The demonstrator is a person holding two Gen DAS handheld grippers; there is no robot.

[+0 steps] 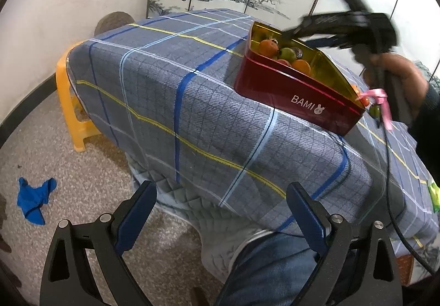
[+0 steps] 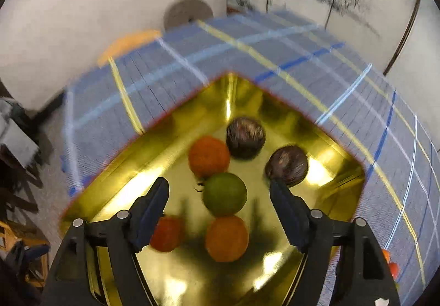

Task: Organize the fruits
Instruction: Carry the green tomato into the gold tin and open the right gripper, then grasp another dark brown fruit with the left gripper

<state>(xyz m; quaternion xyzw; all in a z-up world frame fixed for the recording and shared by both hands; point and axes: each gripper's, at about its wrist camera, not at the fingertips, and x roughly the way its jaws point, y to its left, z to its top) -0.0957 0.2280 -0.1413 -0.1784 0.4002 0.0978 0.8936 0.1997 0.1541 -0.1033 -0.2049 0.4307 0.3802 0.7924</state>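
6 fruits (image 2: 225,194) clustered loose inside open red gold-lined tin (image 1: 277,86).

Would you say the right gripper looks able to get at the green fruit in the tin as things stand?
Probably yes. The right gripper hangs over the open tin with its jaws spread, and the green fruit lies between them, uncovered. The orange fruits crowding it on two sides may get nudged.

Red tin (image 1: 277,86), blue plaid tablecloth (image 1: 170,91)

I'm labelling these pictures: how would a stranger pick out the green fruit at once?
Find the red tin with the gold inside on the plaid tablecloth. The green fruit lies mid-tin, between two orange ones, under the open right gripper. It is the only green one inside.
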